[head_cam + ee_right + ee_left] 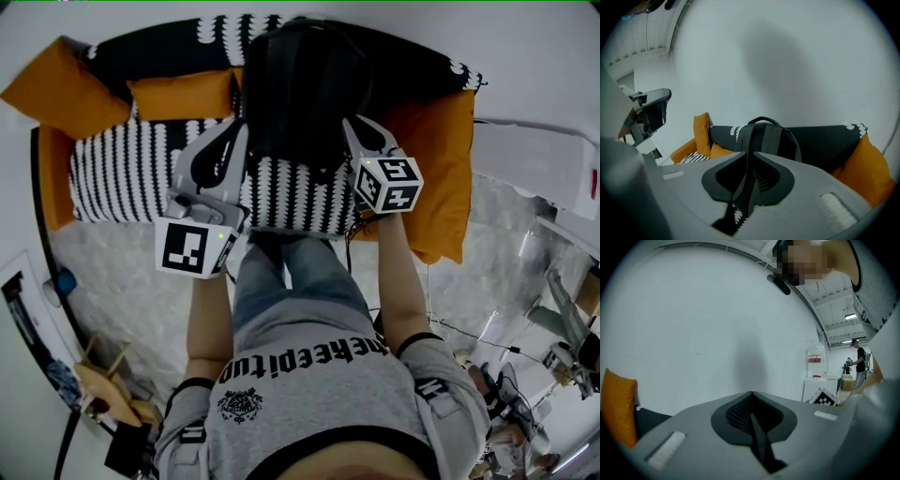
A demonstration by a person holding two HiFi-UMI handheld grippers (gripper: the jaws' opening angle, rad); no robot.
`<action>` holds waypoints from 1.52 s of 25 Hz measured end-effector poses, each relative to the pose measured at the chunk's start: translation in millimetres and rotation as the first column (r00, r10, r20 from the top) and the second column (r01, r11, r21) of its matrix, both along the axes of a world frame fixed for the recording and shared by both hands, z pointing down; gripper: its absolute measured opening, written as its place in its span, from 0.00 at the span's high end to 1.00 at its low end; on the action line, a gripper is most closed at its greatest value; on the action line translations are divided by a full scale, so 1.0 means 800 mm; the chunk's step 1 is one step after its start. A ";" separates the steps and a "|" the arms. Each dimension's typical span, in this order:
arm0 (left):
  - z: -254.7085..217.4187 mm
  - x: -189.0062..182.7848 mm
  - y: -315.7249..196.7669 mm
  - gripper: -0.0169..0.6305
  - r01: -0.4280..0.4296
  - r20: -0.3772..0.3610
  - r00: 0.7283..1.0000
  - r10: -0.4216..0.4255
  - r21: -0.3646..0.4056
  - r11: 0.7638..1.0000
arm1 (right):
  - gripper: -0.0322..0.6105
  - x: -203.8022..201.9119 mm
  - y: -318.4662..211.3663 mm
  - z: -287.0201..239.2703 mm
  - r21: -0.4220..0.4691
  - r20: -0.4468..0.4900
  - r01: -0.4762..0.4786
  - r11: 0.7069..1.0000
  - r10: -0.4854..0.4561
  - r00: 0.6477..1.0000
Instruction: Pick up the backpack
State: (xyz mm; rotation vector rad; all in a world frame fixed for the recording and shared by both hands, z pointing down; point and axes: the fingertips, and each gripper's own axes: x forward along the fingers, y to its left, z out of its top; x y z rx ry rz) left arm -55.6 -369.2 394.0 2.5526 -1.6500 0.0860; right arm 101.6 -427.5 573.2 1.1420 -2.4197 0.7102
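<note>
Black backpack (768, 140) stands upright on the sofa (820, 140), handle (763, 120) topmost.

The backpack (298, 89) is black, with a loop handle on top and two straps that seem to face the near side. It stands upright at the middle of the sofa (122, 173), its far side against the sofa's dark back, between orange cushions (183, 94) left and right
</note>
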 end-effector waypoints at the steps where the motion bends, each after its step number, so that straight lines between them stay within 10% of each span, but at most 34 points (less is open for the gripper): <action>1: 0.002 0.000 0.000 0.95 0.003 -0.008 1.000 -0.003 0.002 1.000 | 0.88 0.000 0.001 0.009 -0.012 -0.007 0.005 1.000 -0.005 1.000; 24: 0.065 -0.010 0.002 0.95 0.056 -0.005 0.998 -0.057 -0.106 0.993 | 0.67 -0.012 -0.046 0.152 -0.186 -0.071 0.116 0.976 -0.131 0.989; 34: 0.083 -0.015 0.002 0.95 0.063 0.004 0.998 -0.064 -0.142 0.988 | 0.68 -0.037 -0.068 0.182 -0.209 -0.084 0.169 0.963 -0.190 0.978; 38: 0.085 -0.018 0.005 0.95 0.058 0.012 0.998 -0.056 -0.146 0.988 | 0.83 -0.044 -0.064 0.178 -0.180 -0.099 0.190 0.965 -0.210 0.973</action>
